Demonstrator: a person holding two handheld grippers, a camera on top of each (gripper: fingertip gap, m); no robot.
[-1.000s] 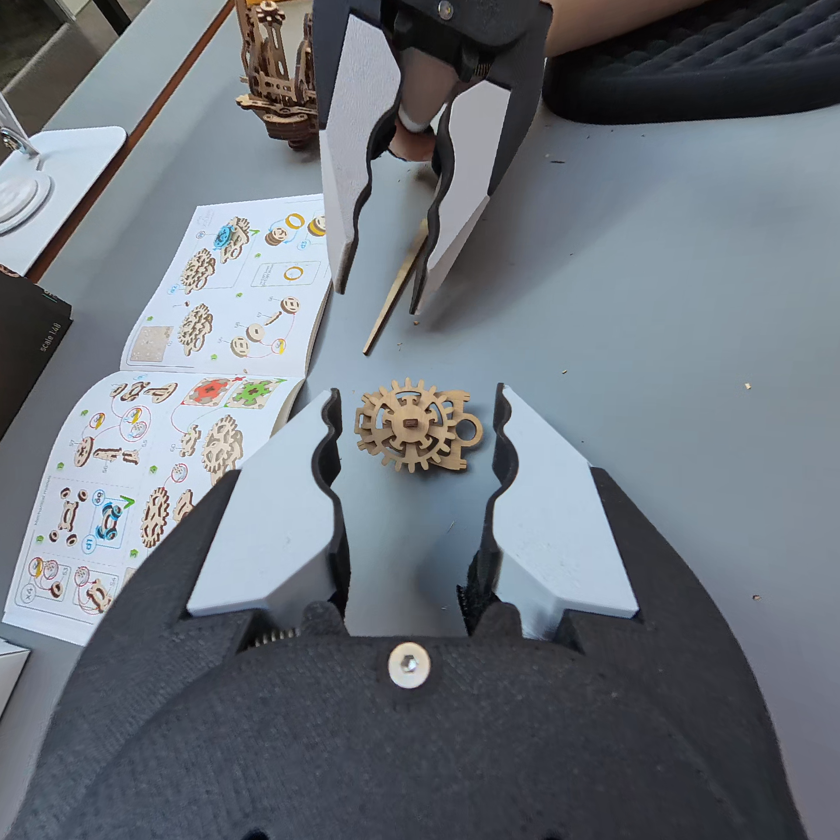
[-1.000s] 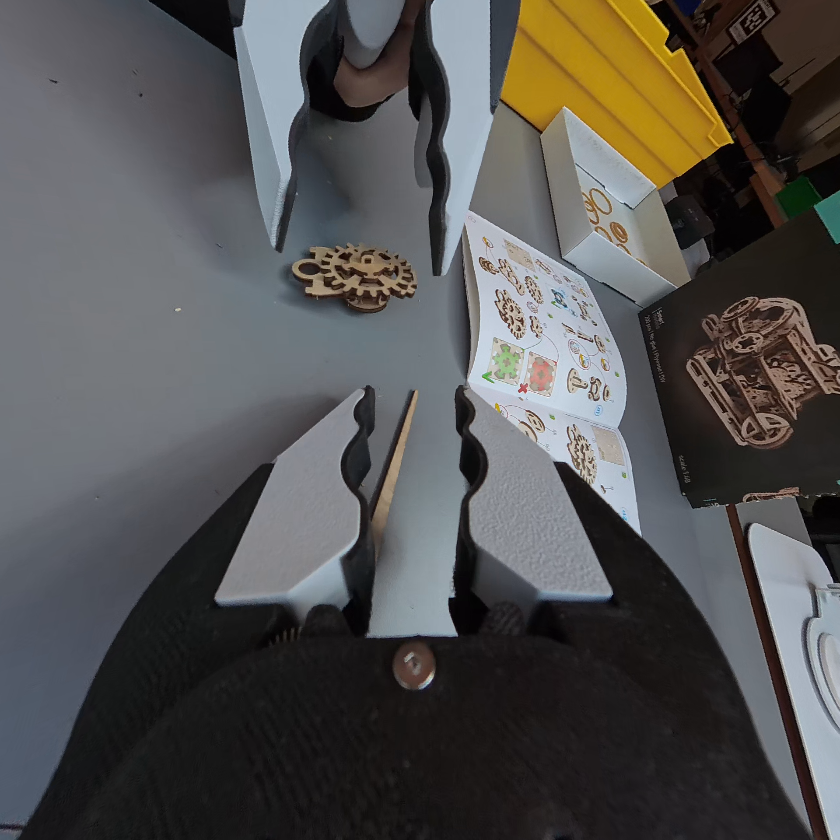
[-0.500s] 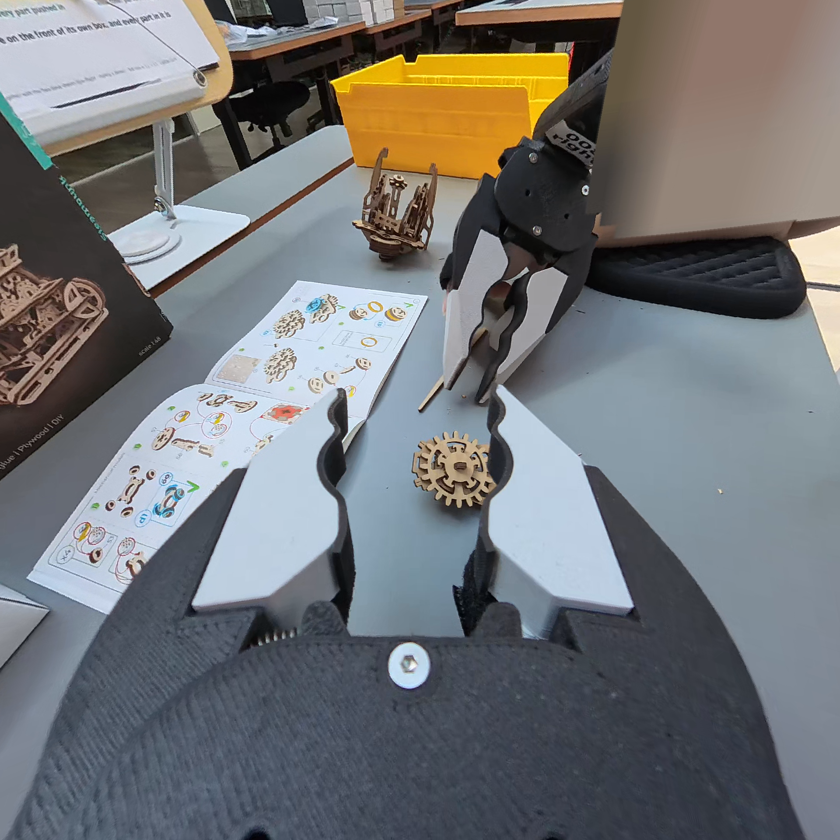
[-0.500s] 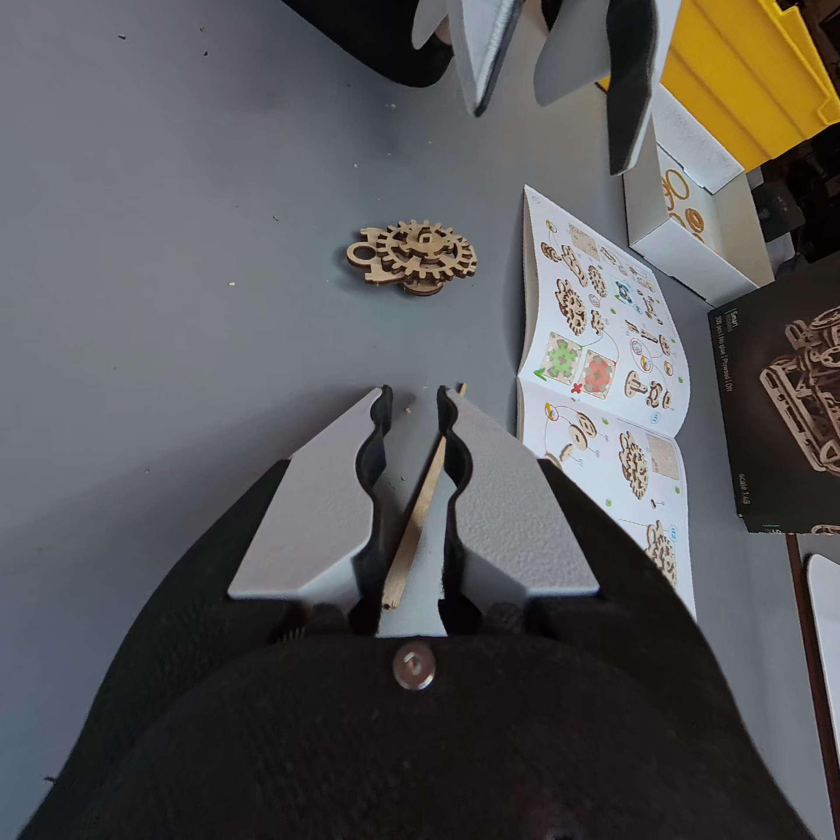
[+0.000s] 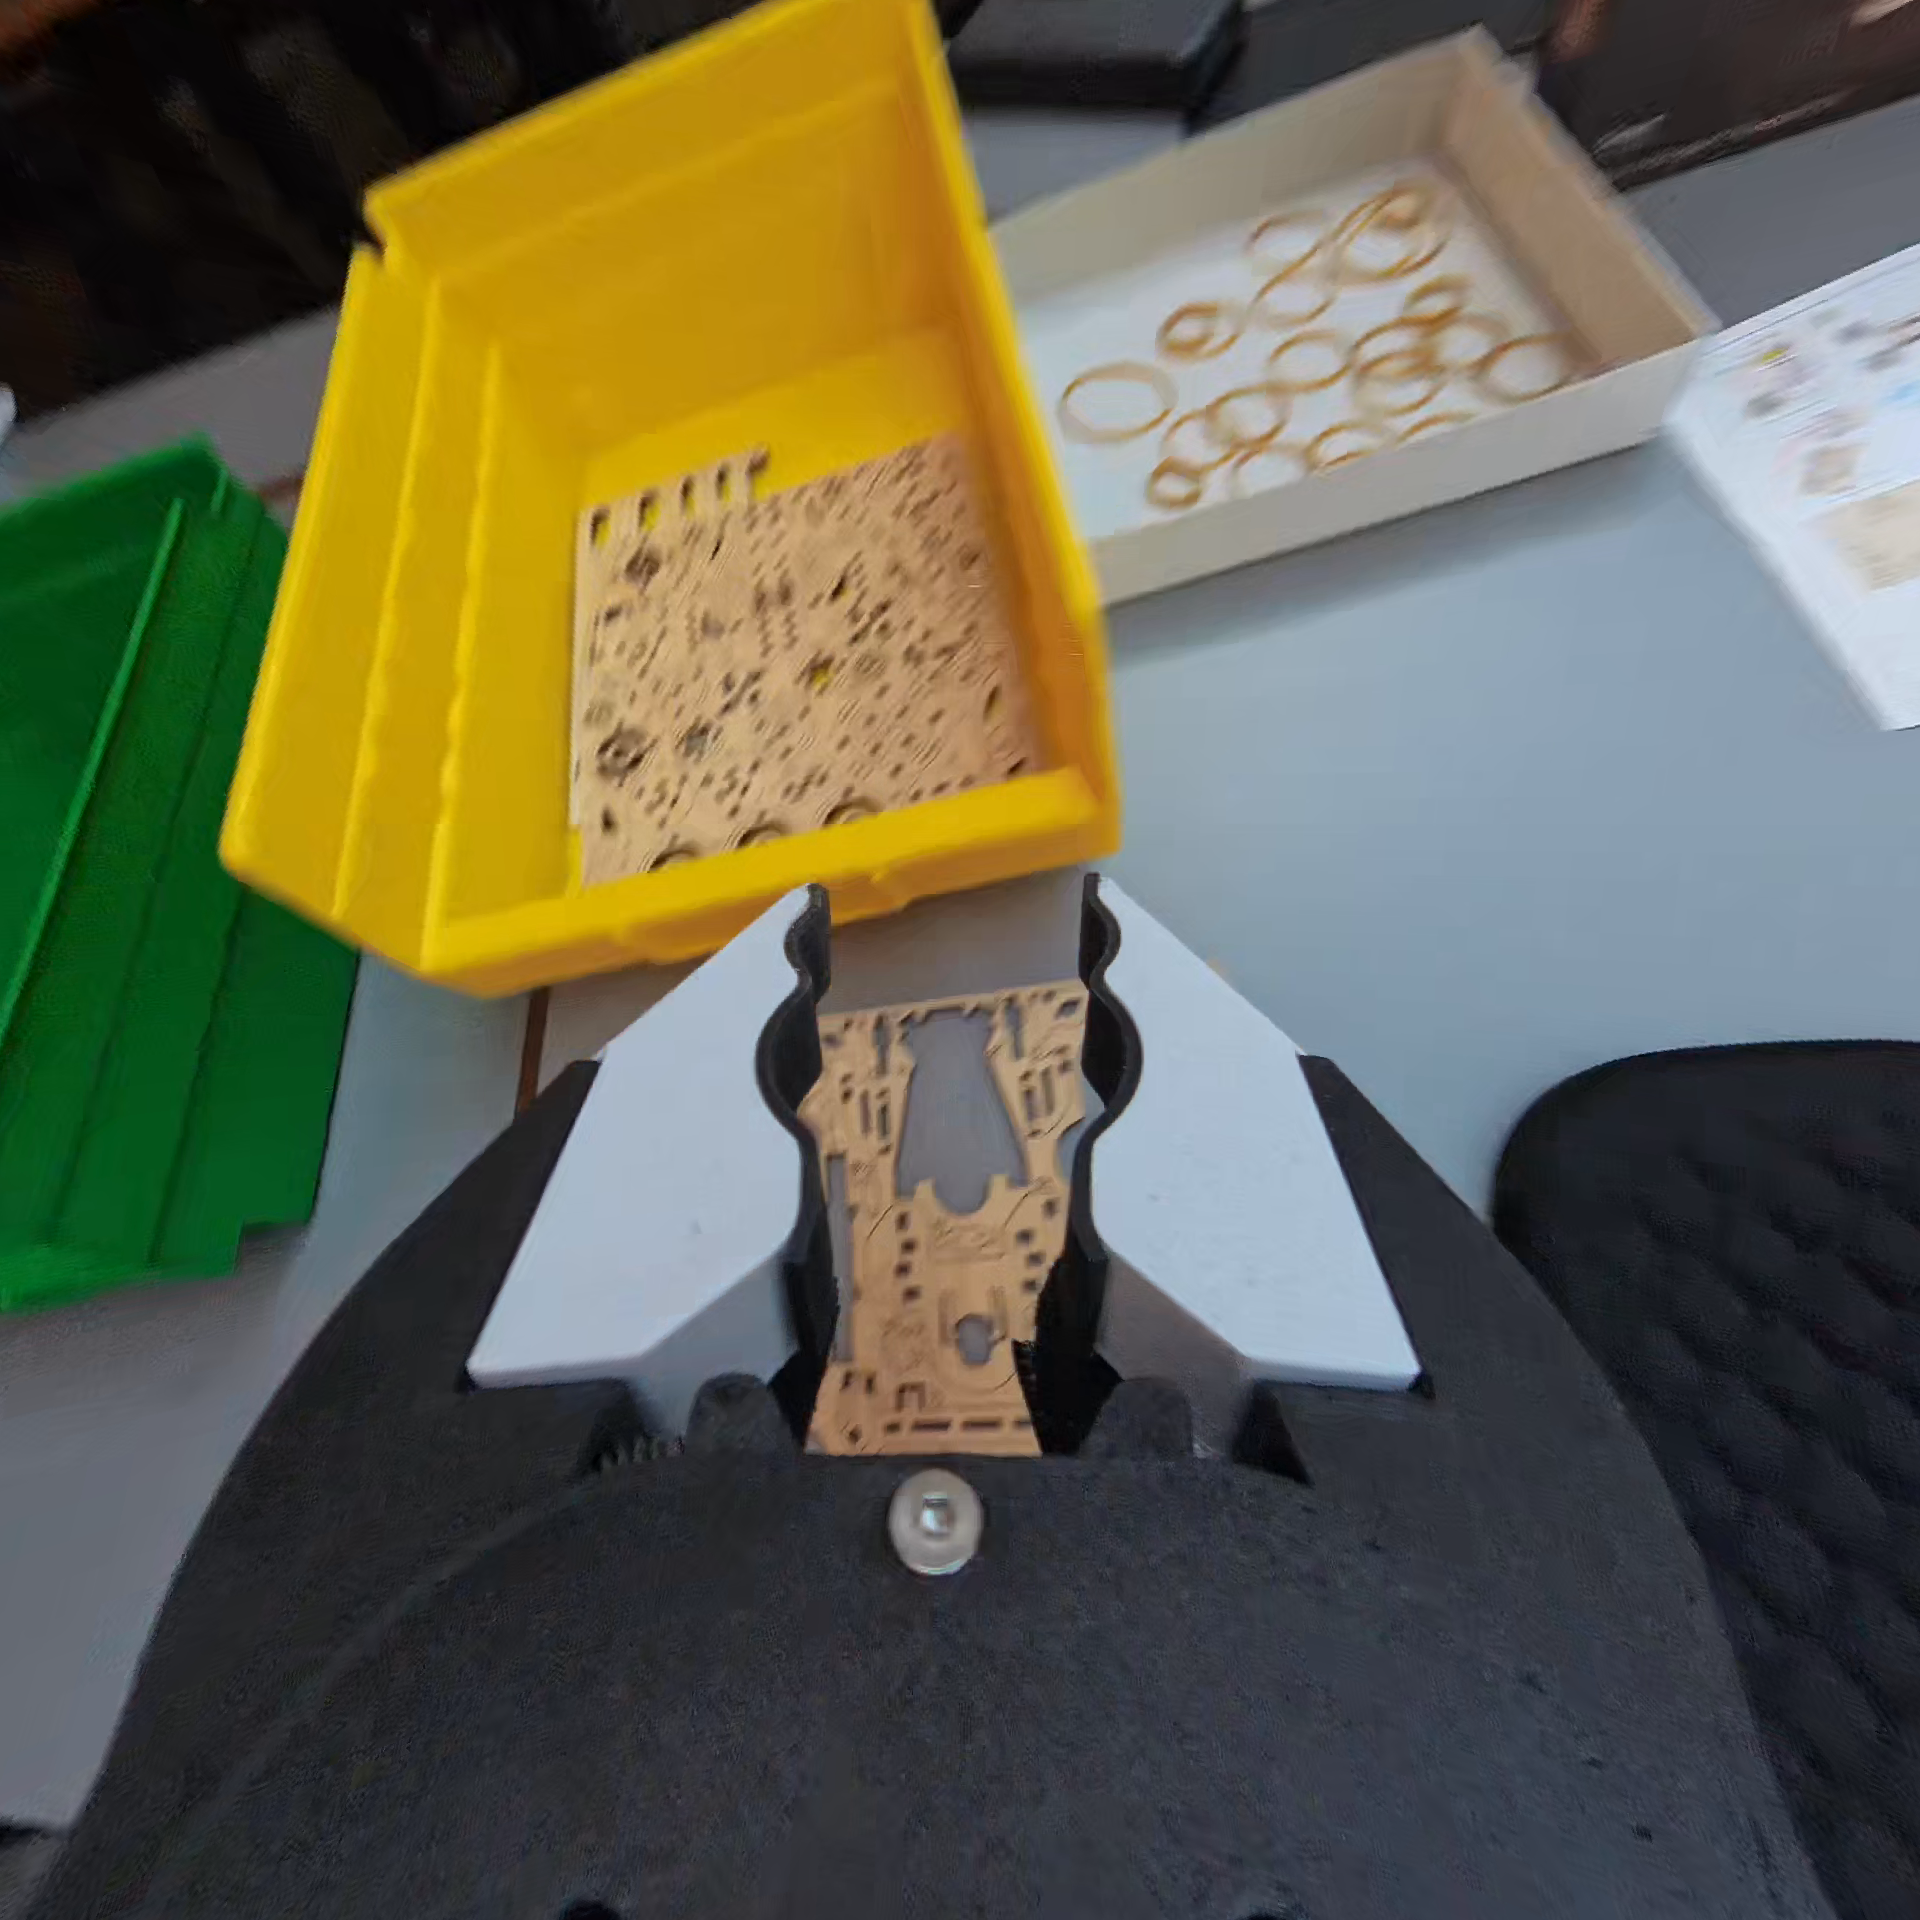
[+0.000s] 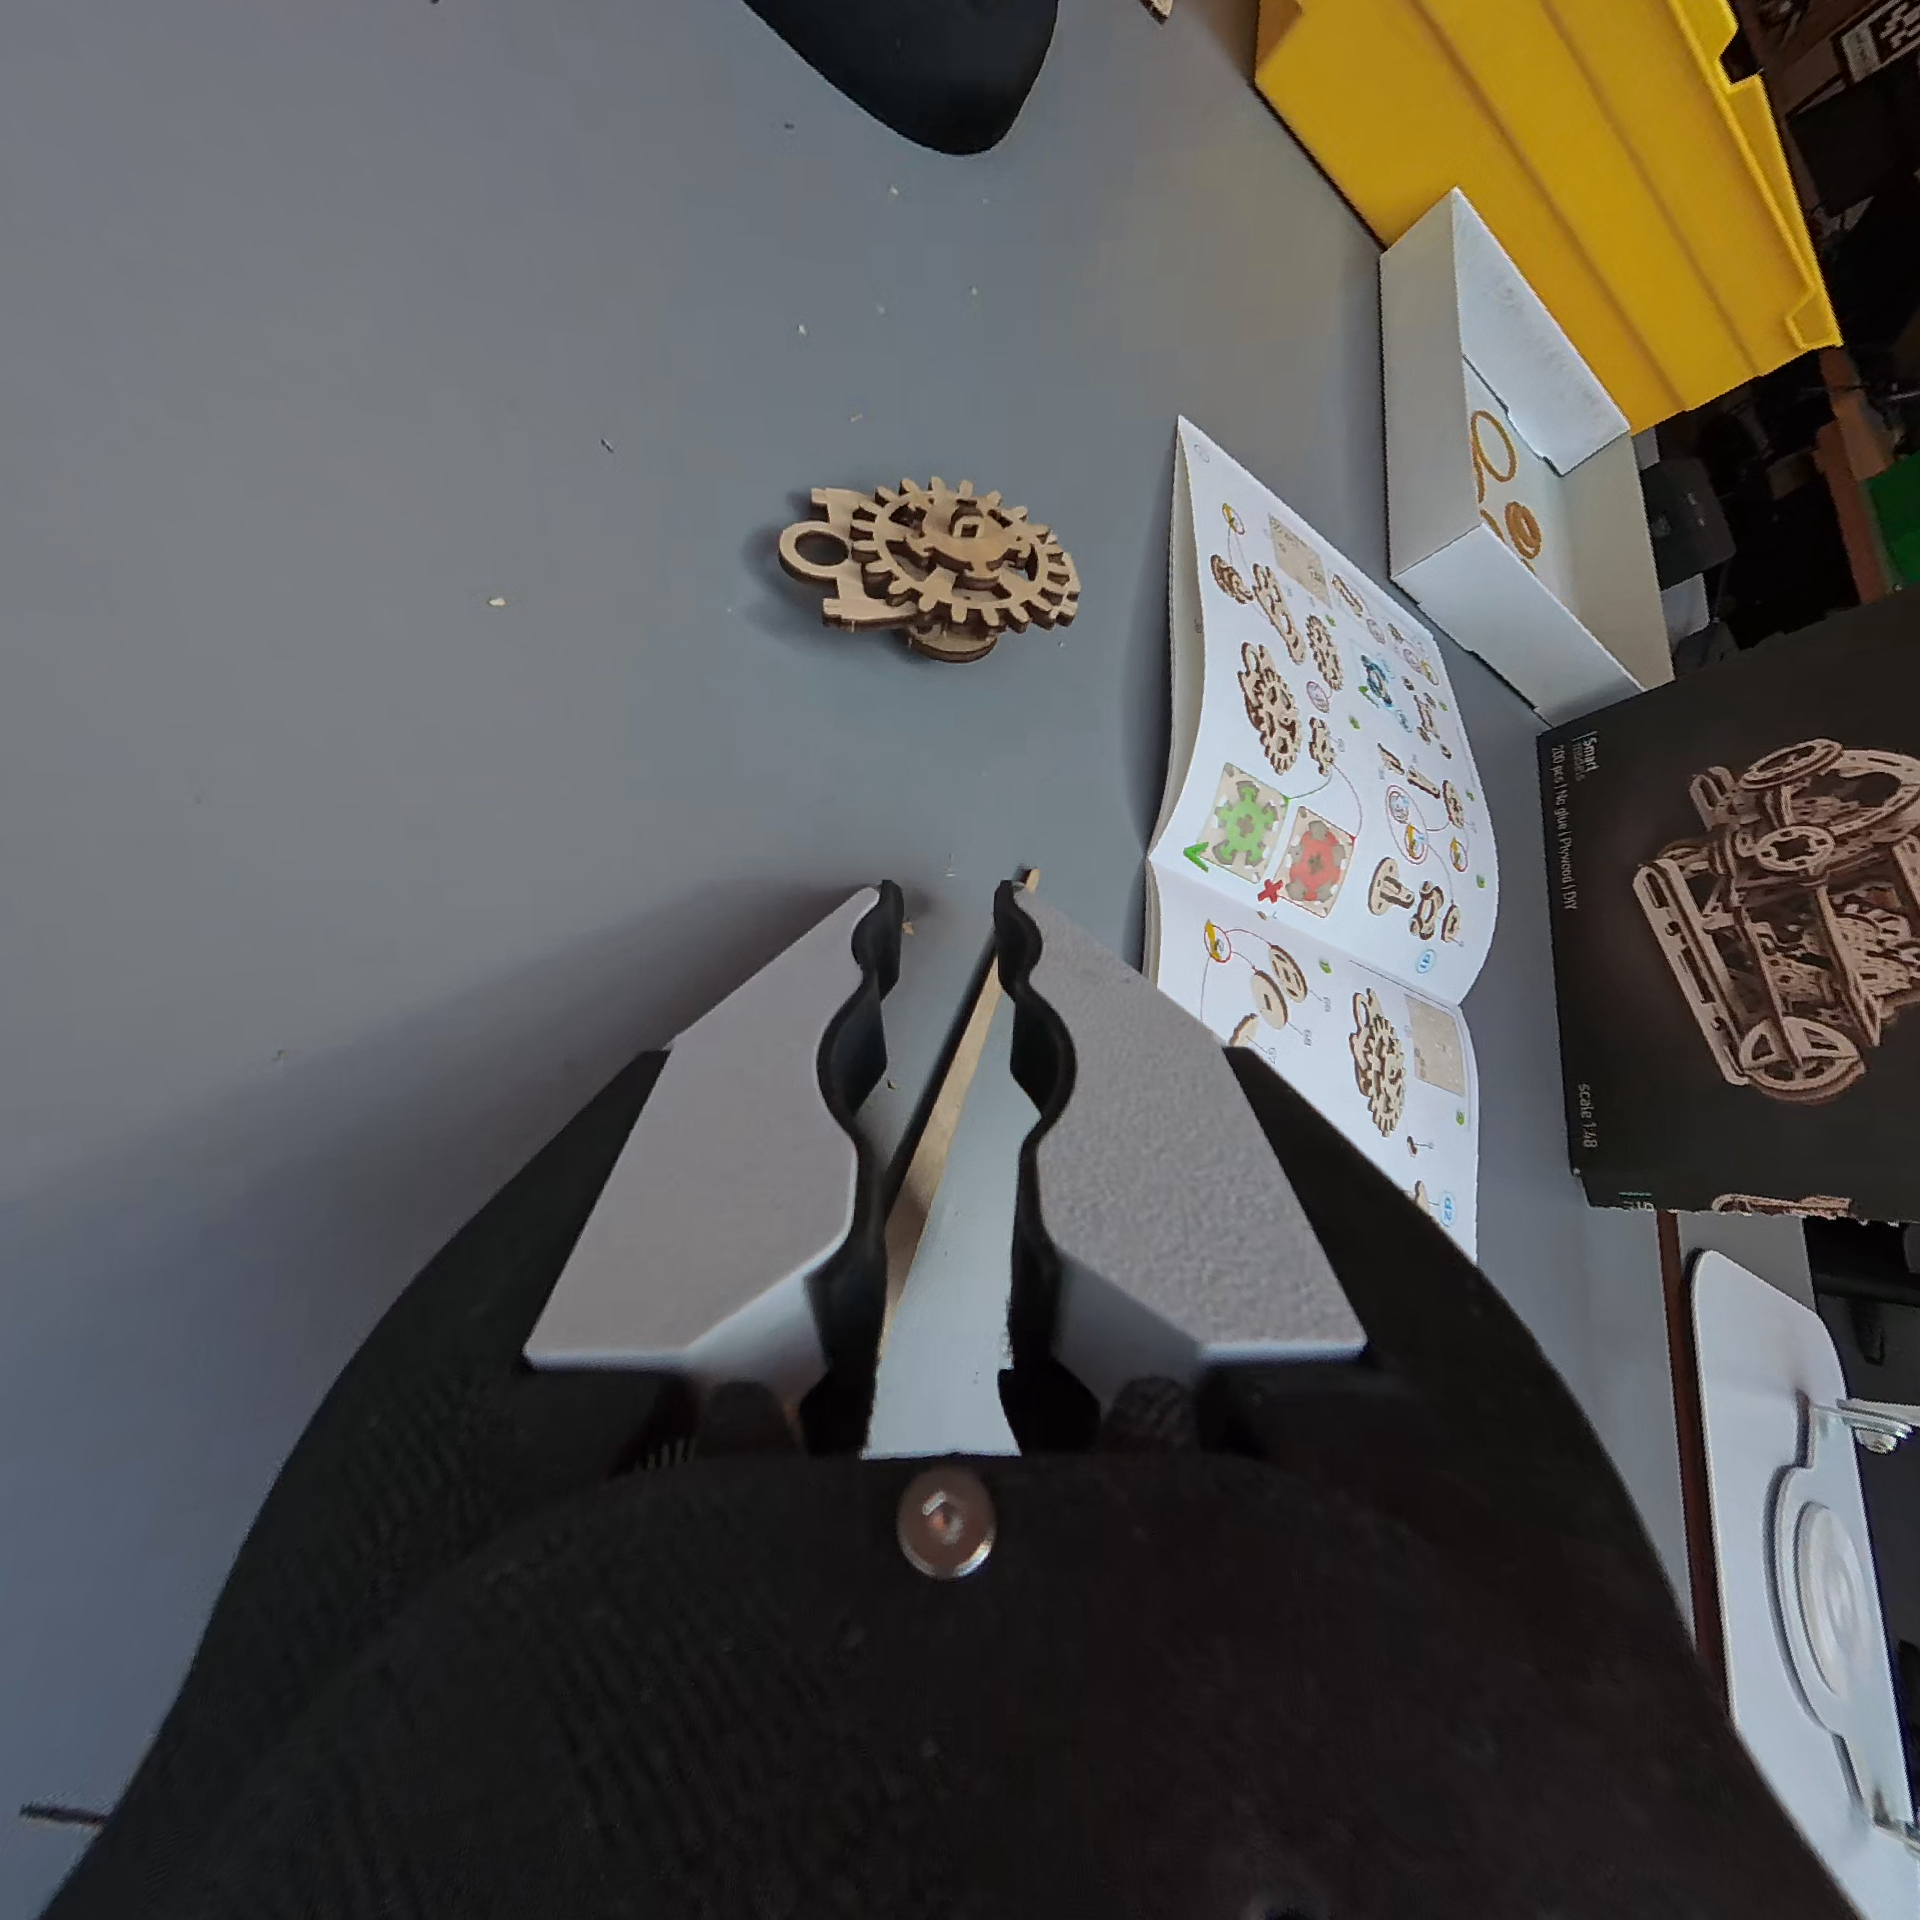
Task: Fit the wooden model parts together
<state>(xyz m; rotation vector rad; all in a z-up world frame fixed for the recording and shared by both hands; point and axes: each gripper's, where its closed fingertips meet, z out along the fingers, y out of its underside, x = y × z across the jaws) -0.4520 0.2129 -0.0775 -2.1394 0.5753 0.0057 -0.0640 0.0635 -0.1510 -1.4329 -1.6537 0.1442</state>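
Note:
My left gripper is open in front of a yellow bin that holds a wooden parts sheet. Another wooden cut-out sheet shows between its fingers; I cannot tell if they touch it. My right gripper has its jaws nearly shut around a thin wooden stick that runs slantwise between them, low over the grey table. A wooden gear assembly lies on the table ahead of the right gripper.
A green bin stands left of the yellow bin. A white box of rubber bands stands to its right. An open instruction booklet, a dark model box and a black pad lie around. About 40 cm separates my left fingertips from my right.
My left gripper has swung away from the gear assembly to the yellow bin and its jaws have narrowed a little. It has left the right wrist view. My right gripper has hardly moved.

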